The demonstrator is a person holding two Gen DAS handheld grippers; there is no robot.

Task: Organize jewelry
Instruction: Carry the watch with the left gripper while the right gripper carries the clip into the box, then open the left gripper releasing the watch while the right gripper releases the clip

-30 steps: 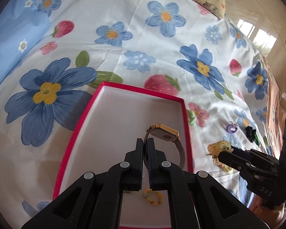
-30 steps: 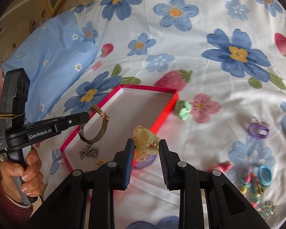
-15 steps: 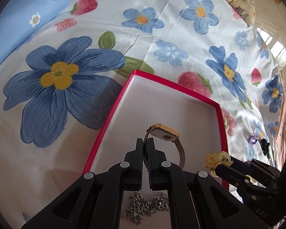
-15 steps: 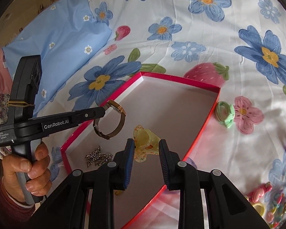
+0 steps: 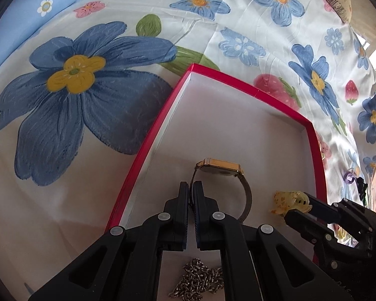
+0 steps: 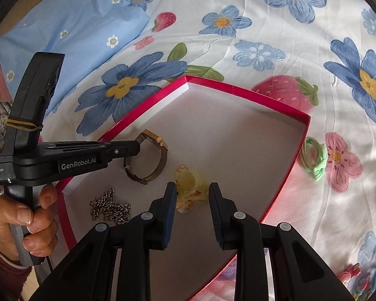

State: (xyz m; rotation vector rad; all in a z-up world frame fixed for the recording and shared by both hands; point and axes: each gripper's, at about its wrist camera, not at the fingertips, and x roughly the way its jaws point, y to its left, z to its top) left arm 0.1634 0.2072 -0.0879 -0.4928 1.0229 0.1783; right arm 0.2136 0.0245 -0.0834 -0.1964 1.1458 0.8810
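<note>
My left gripper [image 5: 190,188] points steeply down, jaws pinched nearly together. My right gripper [image 6: 191,195] is pitched down too, jaws part-open and gripping. A hand [image 6: 25,215] wraps the left handle.

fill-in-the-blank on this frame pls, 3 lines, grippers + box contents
1. The left gripper is shut on the strap of a gold ____.
2. The right gripper holds a yellow ____ clip over the red box.
3. The silver ____ lies on the box floor, held by neither gripper.

Missing words: watch; hair; chain
</note>
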